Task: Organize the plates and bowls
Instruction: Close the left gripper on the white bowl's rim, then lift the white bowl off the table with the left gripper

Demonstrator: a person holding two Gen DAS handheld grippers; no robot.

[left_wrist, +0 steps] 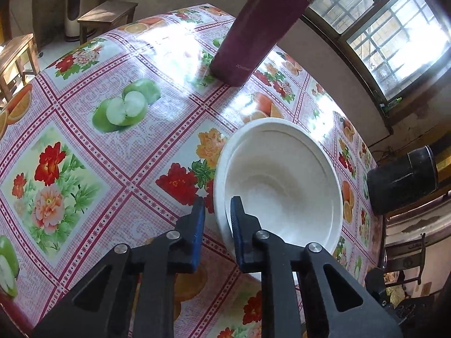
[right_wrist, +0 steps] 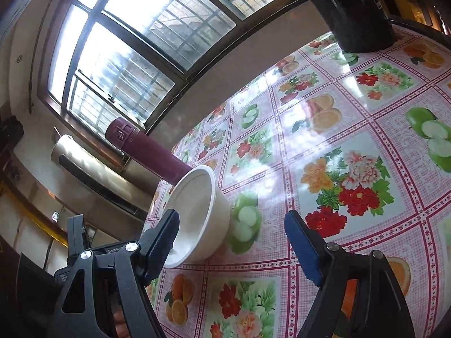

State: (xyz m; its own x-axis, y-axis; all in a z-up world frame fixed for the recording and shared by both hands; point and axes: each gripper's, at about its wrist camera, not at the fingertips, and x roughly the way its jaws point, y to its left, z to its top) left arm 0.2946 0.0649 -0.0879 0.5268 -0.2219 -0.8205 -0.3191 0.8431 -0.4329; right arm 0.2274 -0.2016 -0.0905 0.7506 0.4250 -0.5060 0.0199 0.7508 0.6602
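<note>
A white bowl [left_wrist: 282, 186] stands on the flowered tablecloth [left_wrist: 84, 140] near the table's edge. My left gripper [left_wrist: 217, 208] straddles the bowl's near-left rim, one blue pad outside and one inside, with a narrow gap around the wall; whether it grips is unclear. In the right wrist view the same bowl [right_wrist: 197, 211] sits at lower left. My right gripper [right_wrist: 232, 225] is wide open and empty, with its left fingertip in front of the bowl's opening.
A maroon flask [left_wrist: 253, 28] stands at the far side of the table, also in the right wrist view [right_wrist: 149, 152]. A black cylindrical container [left_wrist: 403, 180] stands on the table at the right edge [right_wrist: 358, 8]. Wooden stools [left_wrist: 107, 14] stand beyond the table.
</note>
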